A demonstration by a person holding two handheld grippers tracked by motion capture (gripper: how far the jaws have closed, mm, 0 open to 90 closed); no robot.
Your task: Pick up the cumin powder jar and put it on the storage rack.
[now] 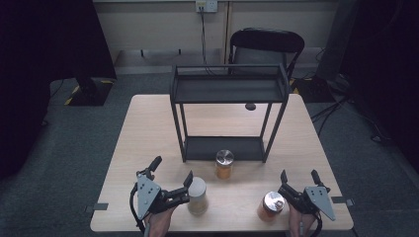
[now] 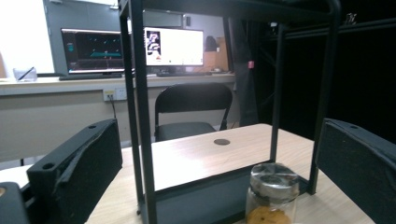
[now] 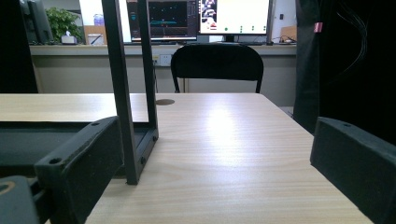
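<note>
Your left tongs (image 1: 173,174) and right tongs (image 1: 299,178) gape wide, holding nothing. Three jars (image 1: 197,195) stand on the tabletop (image 1: 148,128) at the rack's (image 1: 228,89) 6 o'clock; none is shelved yet.

High overhead, 2 low views, shared rack (image 1: 229,111)

Pale jar (image 1: 197,195): upright, grey lid, near table's front edge; just beside the left gripper (image 1: 172,180)
Red jar (image 1: 271,205): upright, silver lid, front right; just beside the right gripper (image 1: 299,177)
</note>
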